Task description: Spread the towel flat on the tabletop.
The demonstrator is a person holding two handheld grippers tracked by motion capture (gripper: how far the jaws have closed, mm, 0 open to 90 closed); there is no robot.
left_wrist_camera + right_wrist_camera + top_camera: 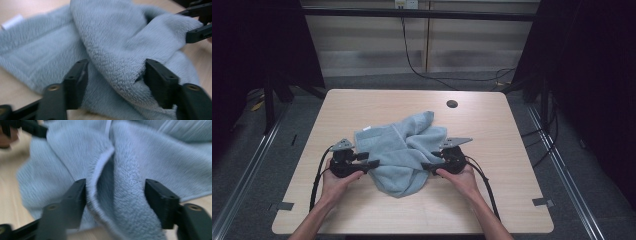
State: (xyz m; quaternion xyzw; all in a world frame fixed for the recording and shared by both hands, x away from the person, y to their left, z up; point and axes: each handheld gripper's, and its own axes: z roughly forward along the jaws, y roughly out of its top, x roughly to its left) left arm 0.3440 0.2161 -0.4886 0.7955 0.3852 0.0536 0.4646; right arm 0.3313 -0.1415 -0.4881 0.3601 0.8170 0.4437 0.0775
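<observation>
Towel (404, 150), crumpled mid-bench (362, 210), looks soft, light and floppy, best pinched at a thick fold; left gripper (373, 164) and right gripper (428, 167) fingers straddle folds, not yet clamped.

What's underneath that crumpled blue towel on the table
The towel lies straight on the bare wooden table, which shows all around it. Whatever sits beneath its bunched folds is covered and cannot be seen.

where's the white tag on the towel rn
In the high view the white tag sits at the far left corner of the crumpled grey towel, beyond the left tongs.
</observation>
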